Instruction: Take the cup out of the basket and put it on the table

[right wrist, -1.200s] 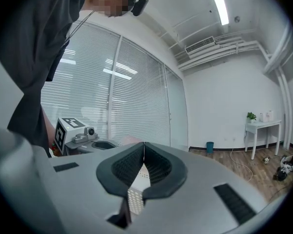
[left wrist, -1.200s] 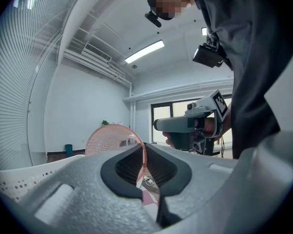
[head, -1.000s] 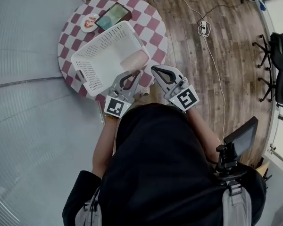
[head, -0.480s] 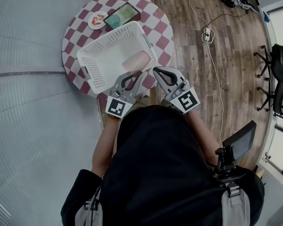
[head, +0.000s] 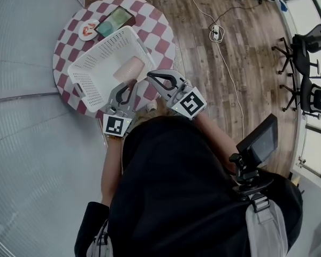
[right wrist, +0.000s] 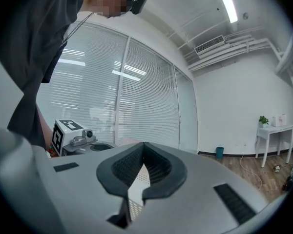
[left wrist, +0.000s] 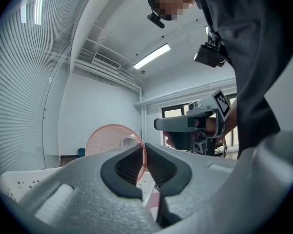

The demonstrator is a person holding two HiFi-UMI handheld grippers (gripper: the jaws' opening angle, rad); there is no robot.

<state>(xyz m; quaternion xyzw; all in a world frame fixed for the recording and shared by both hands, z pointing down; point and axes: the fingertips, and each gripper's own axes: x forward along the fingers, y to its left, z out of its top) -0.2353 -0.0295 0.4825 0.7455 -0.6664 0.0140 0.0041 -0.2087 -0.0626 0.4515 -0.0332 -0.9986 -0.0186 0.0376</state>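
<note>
Ok so the cup [head: 129, 67] isn't out yet. It's lying on its side inside the white basket [head: 96, 71], up against the wall nearest the person, and the basket is sitting on the round checkered bench [head: 160, 33].

The left gripper [head: 131, 83] is the 1 that matters here. It points level, straight at the cup, with no gap left to cross. In the left gripper view, the left gripper [left wrist: 145, 147] has its jaws nearly together with just the thin pink wall of the cup [left wrist: 110, 138] pinched between the pads, right at the rim. The round end of the cup sits a bit left of the jaws, so I'd guess the cup's long axis runs roughly away from the gripper and slightly to its left.

The right gripper [head: 148, 75] is just beside the basket's near right corner. In its own view, the right gripper [right wrist: 142, 147] has its tips together with nothing between the pads. The perforated basket [right wrist: 136, 179] only shows through the gap lower down, and I can't tell whether the tips touch the basket.

My read: the cup is gripped but not lifted. The next move has to go up over the near wall, then sideways to bare checkered cloth. A 1-sided rim pinch on a thin cup could easily let it swing.
</note>
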